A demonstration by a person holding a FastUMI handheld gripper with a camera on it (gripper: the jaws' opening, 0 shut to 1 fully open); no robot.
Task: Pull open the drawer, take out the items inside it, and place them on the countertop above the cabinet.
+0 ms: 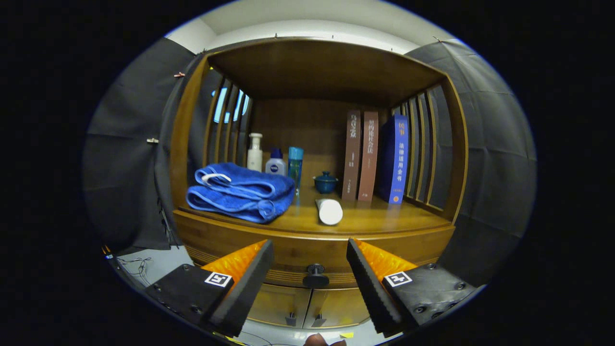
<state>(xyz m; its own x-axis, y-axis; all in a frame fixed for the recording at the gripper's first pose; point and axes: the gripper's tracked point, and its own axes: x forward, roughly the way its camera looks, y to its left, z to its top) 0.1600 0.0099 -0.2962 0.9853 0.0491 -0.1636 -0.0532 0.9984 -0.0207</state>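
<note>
I see dim, warm light here, strongest on the countertop [365,218], which shines softly near its front edge. The cabinet's upper recess [322,67] sits in deep shadow. Fisheye distortion bows the cabinet's sides outward. The fingers [240,283] look slightly soft, possibly out of focus; the book spines [369,154] stay fairly sharp.

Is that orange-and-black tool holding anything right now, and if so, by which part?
Nothing is held. The tool is open, its fingers spread either side of the drawer knob, not touching it.
</note>
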